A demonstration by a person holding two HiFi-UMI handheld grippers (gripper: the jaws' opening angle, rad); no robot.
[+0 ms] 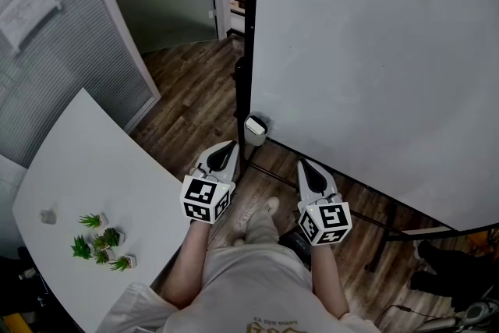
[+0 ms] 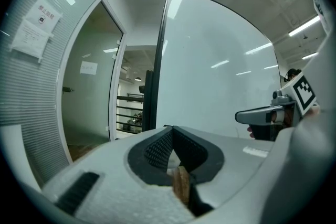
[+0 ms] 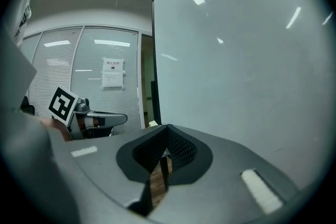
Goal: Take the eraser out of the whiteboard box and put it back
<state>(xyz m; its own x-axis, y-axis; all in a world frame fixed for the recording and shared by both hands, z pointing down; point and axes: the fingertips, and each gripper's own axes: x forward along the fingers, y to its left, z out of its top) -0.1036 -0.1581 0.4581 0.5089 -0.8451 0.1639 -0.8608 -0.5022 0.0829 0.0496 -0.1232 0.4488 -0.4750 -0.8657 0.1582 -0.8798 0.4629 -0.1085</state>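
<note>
Pose level: left gripper, right gripper.

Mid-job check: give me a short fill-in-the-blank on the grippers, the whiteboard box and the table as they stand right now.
1. The left gripper and the right gripper both have their jaws ____, with nothing between them.
2. In the head view, the whiteboard box sits at the lower ____ corner of the whiteboard.
3. The green plants stand on the ____ table.

Missing words: shut; left; white.
</note>
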